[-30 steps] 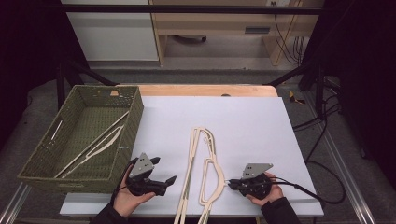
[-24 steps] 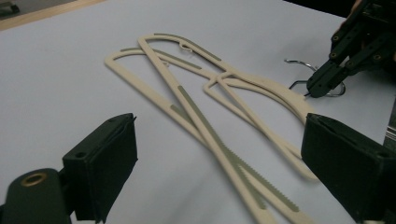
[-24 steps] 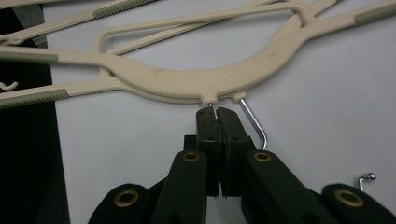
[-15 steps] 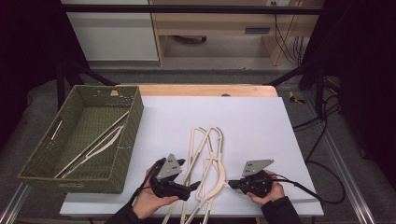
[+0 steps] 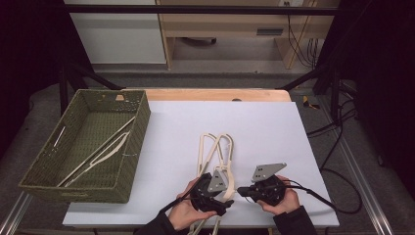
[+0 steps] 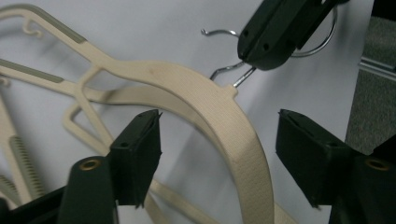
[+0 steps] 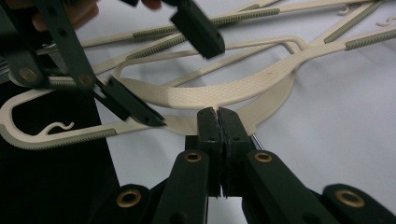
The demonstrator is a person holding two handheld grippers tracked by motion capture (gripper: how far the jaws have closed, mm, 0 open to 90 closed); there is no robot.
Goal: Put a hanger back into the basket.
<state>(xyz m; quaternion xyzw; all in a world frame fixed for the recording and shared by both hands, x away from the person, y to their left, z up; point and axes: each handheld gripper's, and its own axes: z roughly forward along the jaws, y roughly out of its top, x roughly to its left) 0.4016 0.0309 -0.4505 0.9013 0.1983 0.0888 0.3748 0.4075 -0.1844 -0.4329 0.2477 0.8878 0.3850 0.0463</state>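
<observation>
At the near edge of the counter (image 5: pixel 274 127), the left gripper (image 5: pixel 219 204) and right gripper (image 5: pixel 242 191) sit close together, each in a person's hand, over a small pile of cream plastic hangers (image 5: pixel 215 152).

The right gripper's fingers (image 7: pixel 218 122) are pressed together on the metal hook (image 6: pixel 261 58) of the top hanger, just where its wire stem leaves the plastic neck; in the left gripper view that gripper clamps the wire while the hook curls out past it.

The left gripper's fingers (image 6: pixel 140 144) are spread, with the hanger's curved shoulder arching between them and no pad touching it. Its jaws have just been closing in around that shoulder.

The rest of the hangers fan away from the grippers towards the middle of the white counter, their arms crossing one another.

Farther off at the left, a green woven basket (image 5: pixel 44 161) stands on the counter's edge with another hanger (image 5: pixel 100 152) lying slantwise inside it.
</observation>
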